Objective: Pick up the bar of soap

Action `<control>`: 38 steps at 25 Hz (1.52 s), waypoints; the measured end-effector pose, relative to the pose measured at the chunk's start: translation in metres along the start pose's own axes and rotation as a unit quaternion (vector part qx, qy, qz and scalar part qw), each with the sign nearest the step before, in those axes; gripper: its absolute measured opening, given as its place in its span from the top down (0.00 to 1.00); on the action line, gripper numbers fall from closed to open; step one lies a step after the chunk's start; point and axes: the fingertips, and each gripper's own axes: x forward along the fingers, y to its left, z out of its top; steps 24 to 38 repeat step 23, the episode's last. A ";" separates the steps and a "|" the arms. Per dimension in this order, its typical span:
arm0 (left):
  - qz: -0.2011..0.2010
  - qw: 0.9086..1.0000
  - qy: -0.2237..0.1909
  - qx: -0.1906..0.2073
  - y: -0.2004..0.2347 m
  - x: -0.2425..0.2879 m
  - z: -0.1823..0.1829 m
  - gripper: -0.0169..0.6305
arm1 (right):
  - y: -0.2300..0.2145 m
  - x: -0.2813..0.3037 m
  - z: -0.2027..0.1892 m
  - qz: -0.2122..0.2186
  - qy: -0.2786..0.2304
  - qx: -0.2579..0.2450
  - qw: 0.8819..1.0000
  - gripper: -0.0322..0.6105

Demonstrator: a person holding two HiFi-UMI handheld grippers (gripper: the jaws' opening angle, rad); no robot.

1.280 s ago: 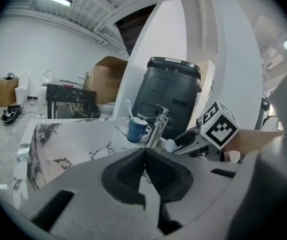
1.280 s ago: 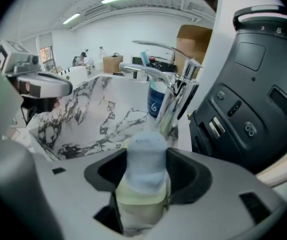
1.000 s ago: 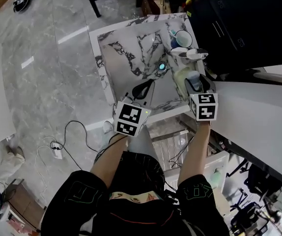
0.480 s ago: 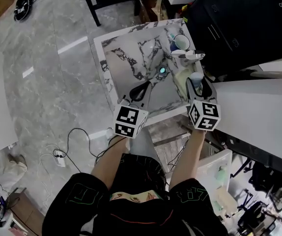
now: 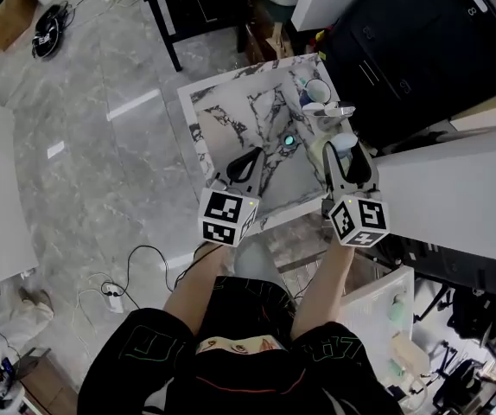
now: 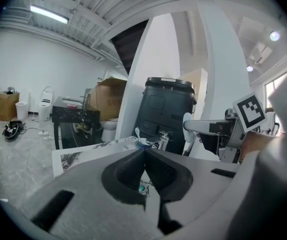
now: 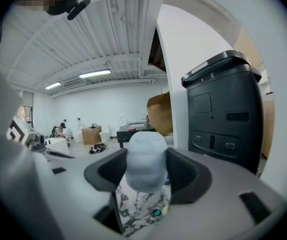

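The bar of soap [image 5: 343, 139] is a pale bluish-white rounded block, and my right gripper [image 5: 346, 152] is shut on it over the right side of the marble sink [image 5: 231, 119]. In the right gripper view the soap [image 7: 145, 160] fills the gap between the dark pads [image 7: 182, 176] and hides most of the basin below. My left gripper [image 5: 253, 156] hovers over the sink's near edge, shut with nothing in it. In the left gripper view its tips [image 6: 144, 151] meet.
A cup with a toothbrush [image 5: 318, 91] and a chrome tap [image 5: 334, 111] stand at the sink's far right corner. A teal-lit drain [image 5: 289, 140] sits in the basin. A black cabinet [image 5: 403, 50] and a white counter [image 5: 455, 206] lie to the right. Cables [image 5: 136, 275] trail on the floor.
Both grippers have drawn back toward the sink's near edge and the sink looks farther away. The soap stays in the right jaws throughout.
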 end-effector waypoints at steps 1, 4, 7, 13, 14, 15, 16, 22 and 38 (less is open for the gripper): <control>0.002 1.000 -0.005 0.004 0.003 -0.003 0.005 0.96 | 0.005 0.000 0.006 0.004 -0.010 0.003 1.000 0.56; 0.008 1.000 -0.019 0.014 0.011 -0.014 0.022 0.96 | 0.020 -0.004 0.020 0.013 -0.029 0.004 0.999 0.56; 0.019 0.999 -0.037 0.019 0.020 -0.027 0.039 0.96 | 0.039 -0.009 0.033 0.031 -0.047 0.002 0.998 0.56; 0.049 0.995 -0.083 0.037 0.042 -0.054 0.076 0.96 | 0.081 -0.009 0.055 0.071 -0.081 -0.019 0.994 0.56; 0.054 0.994 -0.089 0.040 0.044 -0.059 0.081 0.96 | 0.087 -0.009 0.059 0.076 -0.086 -0.022 0.993 0.56; 0.059 0.993 -0.094 0.042 0.048 -0.064 0.085 0.96 | 0.093 -0.009 0.063 0.081 -0.090 -0.025 0.992 0.56; 0.064 0.992 -0.099 0.043 0.051 -0.069 0.089 0.96 | 0.098 -0.009 0.066 0.085 -0.093 -0.028 0.992 0.56; 0.086 0.988 -0.120 0.048 0.061 -0.101 0.104 0.96 | 0.122 -0.017 0.076 0.100 -0.103 -0.033 0.989 0.56; 0.088 0.987 -0.122 0.048 0.062 -0.107 0.106 0.96 | 0.126 -0.018 0.077 0.101 -0.104 -0.035 0.989 0.56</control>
